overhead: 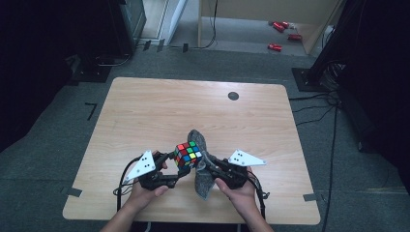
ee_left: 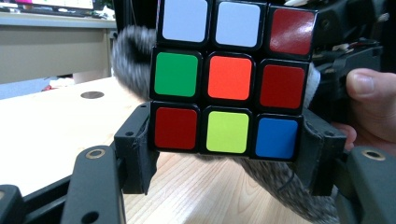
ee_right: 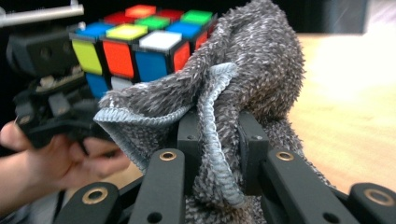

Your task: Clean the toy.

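Black jaws of the left gripper (ee_left: 224, 154) stand part-way apart, clamped on the bottom layer of a puzzle cube (ee_left: 229, 74), one pad against each side of it. In the left gripper view the cube's near face shows white, red, green, orange, yellow and blue squares. The right gripper (ee_right: 217, 144) is pinched tight on a fold of a grey fuzzy cloth (ee_right: 252, 74), the pale blue hem running down between its jaws. That cloth bunches up against the far side of the cube and touches it, and its loose end hangs down toward the wooden table (overhead: 145, 111).

From the high view, both grippers meet near the front edge of the table, left gripper (overhead: 171, 166) and right gripper (overhead: 212, 166) facing each other, with the cube (overhead: 188, 153) lifted off the wood between them and the cloth (overhead: 200, 166) draped just to its right. A dark round hole (overhead: 233, 95) sits farther back in the tabletop, well apart from the hands.
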